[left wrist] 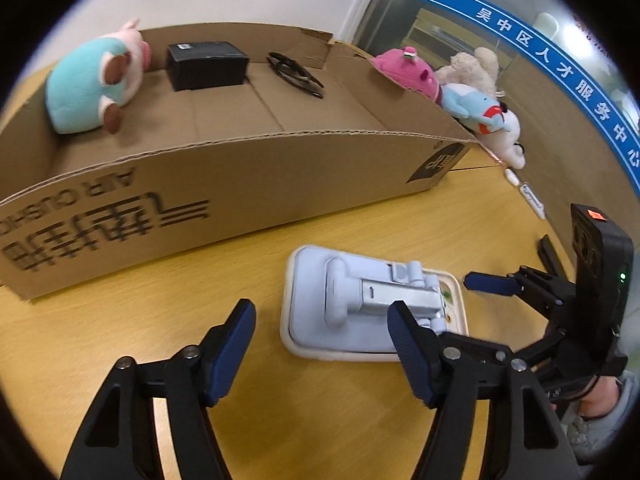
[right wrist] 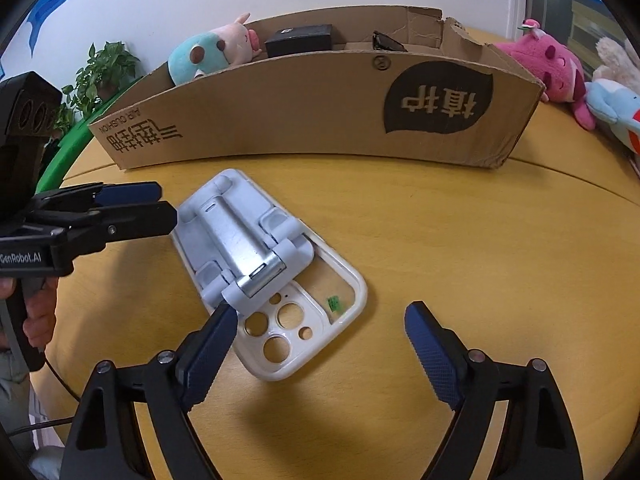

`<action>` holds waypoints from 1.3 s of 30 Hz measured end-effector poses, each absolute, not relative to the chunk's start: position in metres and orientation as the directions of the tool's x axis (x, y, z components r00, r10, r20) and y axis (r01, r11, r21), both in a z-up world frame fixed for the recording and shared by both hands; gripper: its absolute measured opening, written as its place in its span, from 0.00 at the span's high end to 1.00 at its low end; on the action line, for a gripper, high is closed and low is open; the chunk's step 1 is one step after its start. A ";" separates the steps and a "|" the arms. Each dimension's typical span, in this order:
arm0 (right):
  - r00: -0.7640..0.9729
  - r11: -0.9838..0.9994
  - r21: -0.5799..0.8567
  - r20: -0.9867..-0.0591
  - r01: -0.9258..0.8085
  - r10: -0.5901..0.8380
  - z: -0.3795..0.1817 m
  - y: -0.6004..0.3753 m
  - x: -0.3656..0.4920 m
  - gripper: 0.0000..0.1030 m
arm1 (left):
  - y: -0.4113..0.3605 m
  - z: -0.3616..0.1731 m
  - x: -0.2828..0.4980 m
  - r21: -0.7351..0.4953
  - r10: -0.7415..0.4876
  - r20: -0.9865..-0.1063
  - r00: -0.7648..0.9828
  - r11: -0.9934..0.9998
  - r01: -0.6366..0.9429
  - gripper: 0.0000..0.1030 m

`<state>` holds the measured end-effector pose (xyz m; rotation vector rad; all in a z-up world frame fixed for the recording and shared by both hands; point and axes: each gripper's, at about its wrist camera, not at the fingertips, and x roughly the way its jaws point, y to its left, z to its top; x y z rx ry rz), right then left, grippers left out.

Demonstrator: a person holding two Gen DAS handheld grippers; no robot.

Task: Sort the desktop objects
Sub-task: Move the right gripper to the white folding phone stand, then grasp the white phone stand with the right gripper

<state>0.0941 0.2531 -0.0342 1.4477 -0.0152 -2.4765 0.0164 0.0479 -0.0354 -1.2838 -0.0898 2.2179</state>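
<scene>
Nearest, the left gripper (left wrist: 320,344) and right gripper (right wrist: 316,344) both stand parted, grasping nothing. Just ahead on the wooden table (right wrist: 480,248) lies a folded phone stand (right wrist: 240,240) atop a white phone case (right wrist: 316,316). The stand looks stiff and light, the case bendy and slick (they may slide apart); pinch its long edges. Beyond, the cardboard box (right wrist: 312,112) holds a plush pig (left wrist: 96,84).

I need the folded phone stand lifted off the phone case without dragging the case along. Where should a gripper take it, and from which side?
Probably across the stand's two long edges near its hinge end, coming down from above. It lies flat and folded on the phone case, so only its sides offer purchase. The right gripper, jaws open, is nearest that end.
</scene>
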 end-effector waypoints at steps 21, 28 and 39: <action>-0.422 -0.904 0.280 -0.812 0.324 -0.403 -0.018 0.251 0.067 0.55 | 0.067 -0.037 0.015 -0.309 0.487 -0.794 -0.364 -0.839 -0.448 0.67; -0.399 -0.909 0.255 -0.835 0.329 -0.379 -0.030 0.237 0.065 0.50 | 0.075 -0.037 0.022 -0.258 0.455 -0.811 -0.368 -0.843 -0.473 0.75; -0.443 -0.915 0.275 -0.809 0.296 -0.386 -0.033 0.244 0.069 0.57 | 0.077 -0.035 0.033 -0.244 0.442 -0.807 -0.391 -0.853 -0.462 0.87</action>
